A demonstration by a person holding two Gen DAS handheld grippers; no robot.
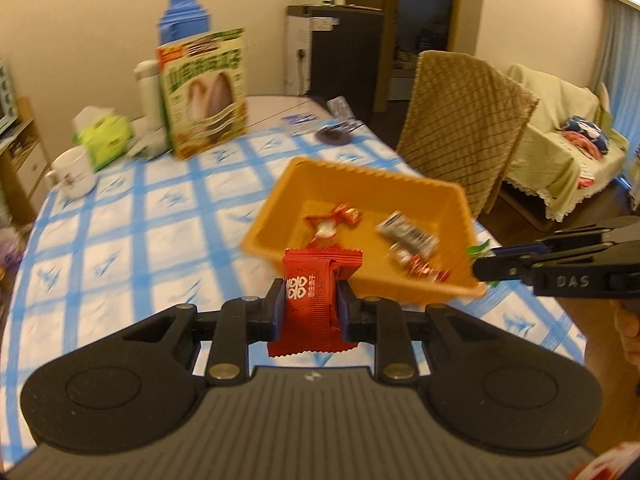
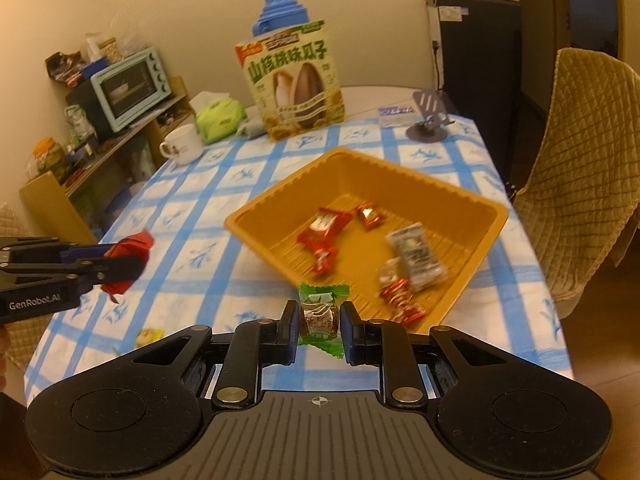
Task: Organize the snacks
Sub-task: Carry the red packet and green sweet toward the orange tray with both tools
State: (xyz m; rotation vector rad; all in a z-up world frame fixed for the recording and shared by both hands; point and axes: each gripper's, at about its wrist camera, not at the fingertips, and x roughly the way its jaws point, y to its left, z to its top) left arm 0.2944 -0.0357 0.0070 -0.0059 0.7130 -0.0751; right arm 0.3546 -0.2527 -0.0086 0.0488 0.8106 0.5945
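An orange tray [image 1: 344, 172] [image 2: 404, 168] sits on the blue-checked tablecloth and holds several wrapped snacks, among them red packets [image 2: 322, 232] and a silver one [image 2: 416, 254]. My left gripper [image 1: 312, 300] is shut on a red snack packet [image 1: 316, 292], held just in front of the tray's near rim. My right gripper [image 2: 319, 318] is shut on a small green-wrapped candy [image 2: 319, 312] above the tray's near edge. In the left wrist view the right gripper [image 1: 482, 266] enters from the right beside the tray. The left gripper [image 2: 132, 266] with its red packet [image 2: 130, 250] shows at the left of the right wrist view.
A tall seed snack box [image 2: 296, 80], a blue jug [image 2: 280, 8], a white mug [image 2: 182, 146] and a green tissue pack [image 2: 220, 116] stand at the table's far side. A small yellow-green wrapper [image 2: 150, 336] lies near the front edge. A covered chair [image 2: 588, 176] stands at the right.
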